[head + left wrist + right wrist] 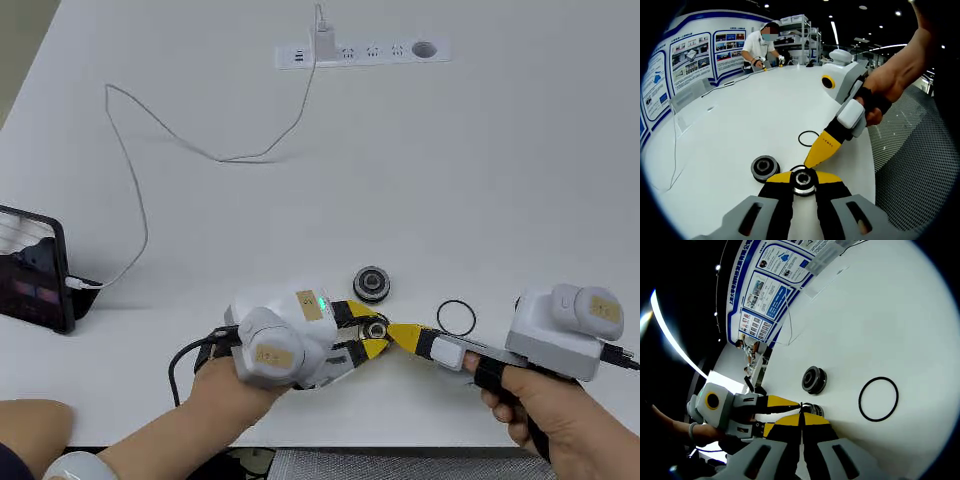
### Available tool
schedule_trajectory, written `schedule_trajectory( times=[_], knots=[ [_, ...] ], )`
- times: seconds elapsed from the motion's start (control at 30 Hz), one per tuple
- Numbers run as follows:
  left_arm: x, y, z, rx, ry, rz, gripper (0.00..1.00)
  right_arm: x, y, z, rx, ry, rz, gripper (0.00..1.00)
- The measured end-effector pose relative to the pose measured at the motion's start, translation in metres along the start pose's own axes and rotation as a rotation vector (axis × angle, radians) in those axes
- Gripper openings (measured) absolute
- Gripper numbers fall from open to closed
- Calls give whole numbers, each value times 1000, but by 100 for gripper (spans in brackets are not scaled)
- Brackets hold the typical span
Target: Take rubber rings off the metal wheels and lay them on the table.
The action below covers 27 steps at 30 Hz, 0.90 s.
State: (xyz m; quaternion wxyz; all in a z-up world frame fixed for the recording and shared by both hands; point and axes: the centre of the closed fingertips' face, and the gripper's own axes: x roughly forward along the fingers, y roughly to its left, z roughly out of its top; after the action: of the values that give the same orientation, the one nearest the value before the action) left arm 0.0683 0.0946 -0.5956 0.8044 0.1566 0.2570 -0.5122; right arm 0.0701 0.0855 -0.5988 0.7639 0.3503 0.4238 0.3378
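Two metal wheels in the head view: one free (372,283) on the surface (480,150), one (377,328) clamped in the left tool (368,330). One loose rubber ring (437,318) lies to their right.

Left gripper view: the right tool (810,161) touches the held wheel (804,181) at its rim.

Right gripper view: its jaws are together; whether rubber sits between them, I cannot tell. The ring looks soft, stretchy and light, so pinch its edge against the stiff wheel.

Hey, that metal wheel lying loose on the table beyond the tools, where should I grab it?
Grip the loose metal wheel across its black outer rim, coming straight down from above. It appears to lie flat, hub up, so the round edge gives the jaws two opposite sides, and the table around it is bare.
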Motion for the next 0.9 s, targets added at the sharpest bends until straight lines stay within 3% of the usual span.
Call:
schedule_trajectory(
  times=[0.23,0.9],
  knots=[
    [-10,3,2,17,-24,30,19,0,1,-1,-3,0,-1,2],
    [-17,5,-16,-25,12,58,37,0,17,-2,-4,-2,40,2]
  ],
)
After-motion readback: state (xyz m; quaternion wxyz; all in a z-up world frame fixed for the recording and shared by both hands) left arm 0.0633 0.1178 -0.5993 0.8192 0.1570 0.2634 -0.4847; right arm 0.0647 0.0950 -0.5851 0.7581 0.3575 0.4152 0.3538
